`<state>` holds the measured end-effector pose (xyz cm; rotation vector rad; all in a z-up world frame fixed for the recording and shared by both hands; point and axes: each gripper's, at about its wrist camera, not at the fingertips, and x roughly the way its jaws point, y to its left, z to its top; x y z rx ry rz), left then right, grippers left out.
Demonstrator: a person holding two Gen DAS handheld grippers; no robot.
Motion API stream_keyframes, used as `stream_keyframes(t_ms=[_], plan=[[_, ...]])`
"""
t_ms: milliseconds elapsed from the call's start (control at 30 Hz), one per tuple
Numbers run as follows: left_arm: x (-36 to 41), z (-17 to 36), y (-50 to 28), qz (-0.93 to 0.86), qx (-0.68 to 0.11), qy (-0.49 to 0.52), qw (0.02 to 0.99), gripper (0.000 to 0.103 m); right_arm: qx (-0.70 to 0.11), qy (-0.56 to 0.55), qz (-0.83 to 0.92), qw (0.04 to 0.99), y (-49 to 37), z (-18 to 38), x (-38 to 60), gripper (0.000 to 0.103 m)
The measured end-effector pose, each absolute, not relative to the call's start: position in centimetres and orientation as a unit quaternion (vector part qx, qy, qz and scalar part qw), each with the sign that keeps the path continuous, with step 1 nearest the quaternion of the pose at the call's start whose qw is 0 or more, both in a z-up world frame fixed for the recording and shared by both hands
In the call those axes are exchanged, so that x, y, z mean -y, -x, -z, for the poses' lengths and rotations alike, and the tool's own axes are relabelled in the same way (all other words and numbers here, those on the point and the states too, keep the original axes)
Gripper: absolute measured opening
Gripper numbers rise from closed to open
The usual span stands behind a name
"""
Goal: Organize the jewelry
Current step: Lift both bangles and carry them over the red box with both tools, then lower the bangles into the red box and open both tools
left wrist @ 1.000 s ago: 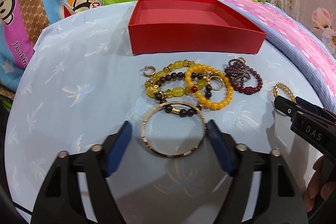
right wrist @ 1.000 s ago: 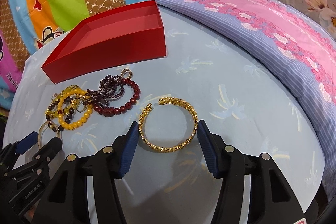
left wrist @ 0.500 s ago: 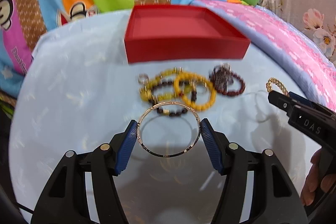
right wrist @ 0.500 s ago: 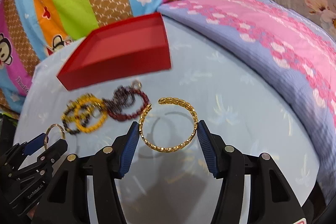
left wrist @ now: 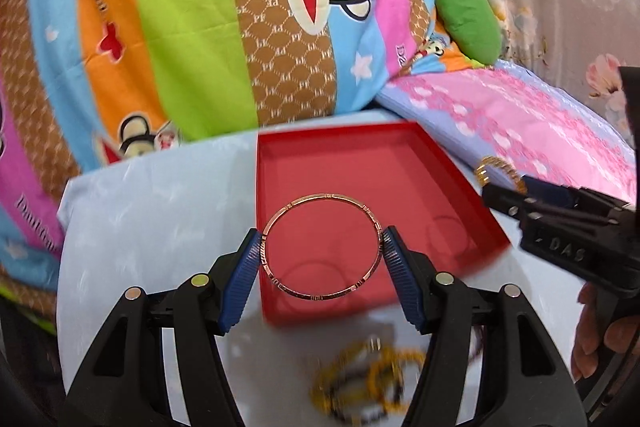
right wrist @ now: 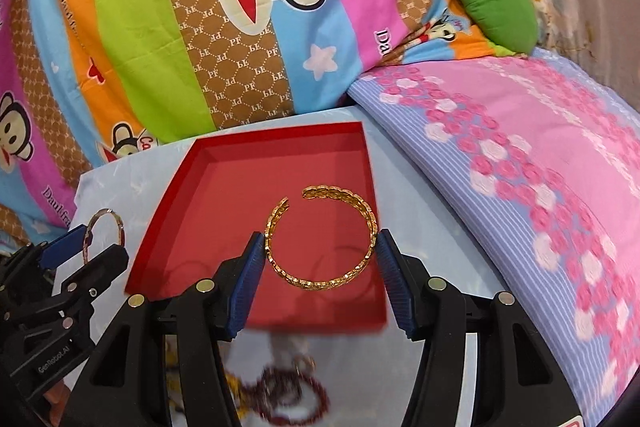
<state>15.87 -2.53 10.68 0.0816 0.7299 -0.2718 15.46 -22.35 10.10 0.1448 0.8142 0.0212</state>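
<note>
My left gripper [left wrist: 322, 247] is shut on a thin rose-gold bangle [left wrist: 320, 195], held in the air over the open red box [left wrist: 360, 163]. My right gripper [right wrist: 320, 245] is shut on an open gold chain-link cuff bracelet [right wrist: 316, 283], also hanging above the red box [right wrist: 256, 163]. Each gripper shows in the other's view: the right one at the right edge [left wrist: 496, 183], the left one at the lower left [right wrist: 100, 243]. The box looks empty inside; ring shadows fall on its floor.
Yellow bead bracelets [left wrist: 372, 387] and dark red bead bracelets [right wrist: 288, 395] lie blurred on the pale blue cloth [left wrist: 160, 207] in front of the box. Colourful monkey-print pillows [right wrist: 200, 27] rise behind it. A pink flowered quilt [right wrist: 520, 147] lies right.
Both grippers closed on their bracelets, lifted them off the cloth and carried them forward over the red box. The bead pile now lies below and behind the fingers.
</note>
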Motion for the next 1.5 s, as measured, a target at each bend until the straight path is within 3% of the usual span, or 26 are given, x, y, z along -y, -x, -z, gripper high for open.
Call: stream_keyframes(t_ms=[333, 700, 867, 1033, 1500], plan=[[4.2, -8.4, -25.3, 0.134, -0.383, -0.039, 0.913, 0.059, -0.439, -0.062, -0.014, 0.896, -26.0, -7.8, 21.7, 0.055], [5.3, -5.9, -28.5, 0.128, -0.406, -0.043, 0.904, 0.059, -0.458, -0.041, -0.003, 0.888, -29.0, -5.2, 21.4, 0.055], [5.7, -5.1, -29.0, 0.123, -0.416, -0.042, 0.9, 0.059, -0.451, -0.025, 0.004, 0.892, -29.1, -5.1, 21.2, 0.06], [5.6, -5.6, -28.7, 0.11, -0.404, -0.046, 0.907, 0.072, -0.442, -0.029, 0.009, 0.896, -28.4, -5.5, 21.4, 0.065], [4.7, -7.9, -22.3, 0.103, -0.382, -0.054, 0.917, 0.073, -0.401, -0.069, -0.013, 0.913, -19.9, -8.4, 21.7, 0.066]])
